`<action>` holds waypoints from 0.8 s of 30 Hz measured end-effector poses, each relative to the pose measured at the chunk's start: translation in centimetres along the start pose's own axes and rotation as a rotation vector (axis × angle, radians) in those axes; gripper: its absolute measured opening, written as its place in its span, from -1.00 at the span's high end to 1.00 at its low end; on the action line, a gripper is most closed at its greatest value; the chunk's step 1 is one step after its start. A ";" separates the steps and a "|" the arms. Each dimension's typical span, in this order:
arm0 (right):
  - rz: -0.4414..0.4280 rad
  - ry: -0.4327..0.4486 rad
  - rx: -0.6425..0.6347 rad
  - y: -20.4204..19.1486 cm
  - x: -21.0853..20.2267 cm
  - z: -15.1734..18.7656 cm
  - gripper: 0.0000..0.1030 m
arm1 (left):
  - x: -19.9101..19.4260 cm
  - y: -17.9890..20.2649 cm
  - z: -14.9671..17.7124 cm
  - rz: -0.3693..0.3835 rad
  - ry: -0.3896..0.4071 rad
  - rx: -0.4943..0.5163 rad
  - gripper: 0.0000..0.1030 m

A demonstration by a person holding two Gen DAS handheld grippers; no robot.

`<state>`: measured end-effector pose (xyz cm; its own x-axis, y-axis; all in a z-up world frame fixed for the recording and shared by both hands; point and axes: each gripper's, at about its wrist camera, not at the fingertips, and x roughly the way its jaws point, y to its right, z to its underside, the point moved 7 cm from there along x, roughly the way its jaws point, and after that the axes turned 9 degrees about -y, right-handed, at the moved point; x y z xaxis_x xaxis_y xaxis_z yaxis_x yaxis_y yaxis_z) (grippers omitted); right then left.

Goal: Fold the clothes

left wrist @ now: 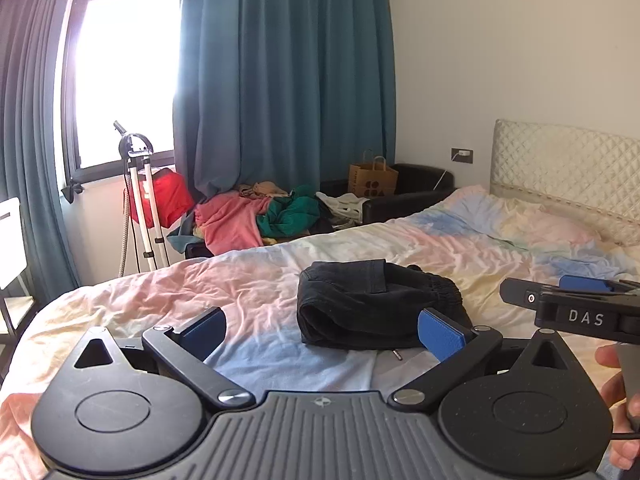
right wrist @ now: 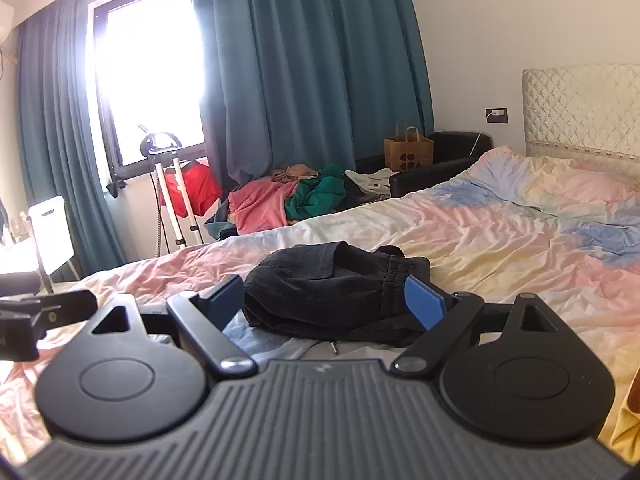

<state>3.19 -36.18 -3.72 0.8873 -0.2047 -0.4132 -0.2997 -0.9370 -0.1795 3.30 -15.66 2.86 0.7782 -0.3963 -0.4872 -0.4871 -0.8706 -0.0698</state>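
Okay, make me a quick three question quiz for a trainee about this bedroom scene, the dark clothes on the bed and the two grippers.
1. True or false: the black bundled garment lies on the pastel tie-dye bed sheet.
2. The left gripper has its jaws: A) open, B) shut on cloth?
3. What stands beside the black armchair near the teal curtain?

Key: 1 true; 2 A; 3 a brown paper bag. The right gripper is open too.

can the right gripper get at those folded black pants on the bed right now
Probably yes: the right gripper is open, the black pants lie just ahead on the bedsheet, and nothing sits between them.
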 end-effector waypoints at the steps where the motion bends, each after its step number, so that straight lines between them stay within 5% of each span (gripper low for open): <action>1: 0.004 -0.003 -0.001 -0.1 0.2 0.4 -0.73 | 0.2 -0.1 0.4 0.002 0.003 0.001 -1.00; 9: 0.031 -0.038 -0.005 -0.3 1.8 3.6 -0.73 | 1.7 -1.2 3.3 -0.005 0.003 -0.050 -1.00; 17: 0.055 0.023 -0.044 -1.3 1.0 4.2 -0.73 | 2.6 -2.0 5.9 -0.011 -0.029 -0.057 -1.00; 24: 0.065 0.009 -0.095 -2.3 1.7 4.8 -0.73 | 2.0 -1.8 5.6 -0.027 0.003 -0.046 -1.00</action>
<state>3.74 -33.05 -8.28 0.8703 -0.2682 -0.4131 -0.3225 -0.9442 -0.0664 3.52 -13.28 -2.83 0.7919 -0.3733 -0.4833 -0.4471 -0.8935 -0.0425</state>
